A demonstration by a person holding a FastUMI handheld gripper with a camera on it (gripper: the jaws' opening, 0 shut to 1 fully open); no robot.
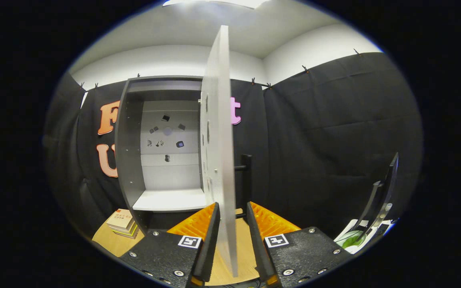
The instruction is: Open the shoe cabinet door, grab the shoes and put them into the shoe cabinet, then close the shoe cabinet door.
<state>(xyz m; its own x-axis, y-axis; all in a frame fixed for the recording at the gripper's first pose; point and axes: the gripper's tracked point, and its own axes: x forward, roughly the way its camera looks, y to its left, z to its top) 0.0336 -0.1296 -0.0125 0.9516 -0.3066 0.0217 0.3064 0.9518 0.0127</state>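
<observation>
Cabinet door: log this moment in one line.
cabinet door: swung open, edge-on | gripper: fingers astride door edge, grip unclear | shelf: no shoes | stage: opening

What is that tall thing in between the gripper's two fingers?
In the gripper view, the edge of the open cabinet door stands upright between the gripper fingers. The fingers sit on either side, apparently not pressing it. Its dark handle is beyond them.

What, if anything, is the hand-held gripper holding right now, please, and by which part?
The hand-held gripper straddles the free edge of the open cabinet door, below its black handle. Whether both fingers actually press on the panel cannot be told.
</observation>
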